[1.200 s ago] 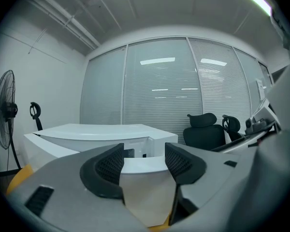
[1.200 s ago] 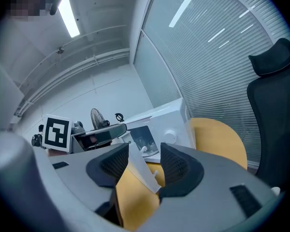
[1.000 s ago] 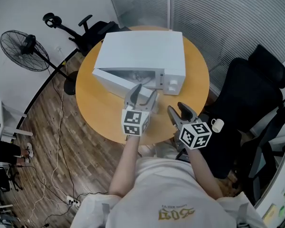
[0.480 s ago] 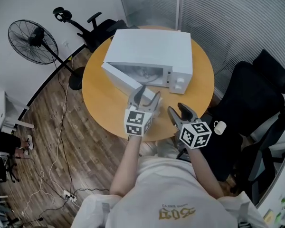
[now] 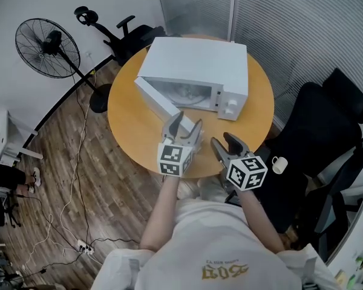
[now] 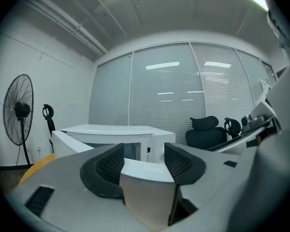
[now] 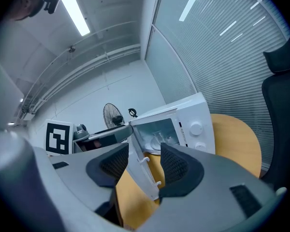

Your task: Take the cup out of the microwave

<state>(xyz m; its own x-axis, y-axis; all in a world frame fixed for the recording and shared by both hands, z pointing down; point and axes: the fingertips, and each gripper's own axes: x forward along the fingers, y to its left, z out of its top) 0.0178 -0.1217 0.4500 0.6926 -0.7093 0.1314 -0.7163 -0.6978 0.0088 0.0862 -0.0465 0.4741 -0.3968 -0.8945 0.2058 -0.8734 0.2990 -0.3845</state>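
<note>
Holding both tongs low over the near edge of a round yellow-wood worktop, pointed toward a white microwave standing near its middle. Carrying the left tongs spread, pads apart and pinching nothing, with only the microwave's white case and open front beyond the gap, untouched. Carrying the right tongs spread as well and empty, just beside the left pair and slightly nearer the body, framing the free edge of the microwave door in the gap without reaching it. Wearing a cube of square black-and-white markers on the back of each pair, the left marker cube and the right marker cube. Finding the door swung wide open toward the left of the head view, hinged on that side, baring the cavity. Spotting the clear glass cup inside that cavity, upright on the turntable, well apart from both pairs. Noting two round dials stacked on the panel right of the opening. Noting also a small white mug off the worktop to the right, against a black office chair, unable to tell what carries it. Seeing a standing fan on the wood floor at far left, and slatted blinds behind.
</note>
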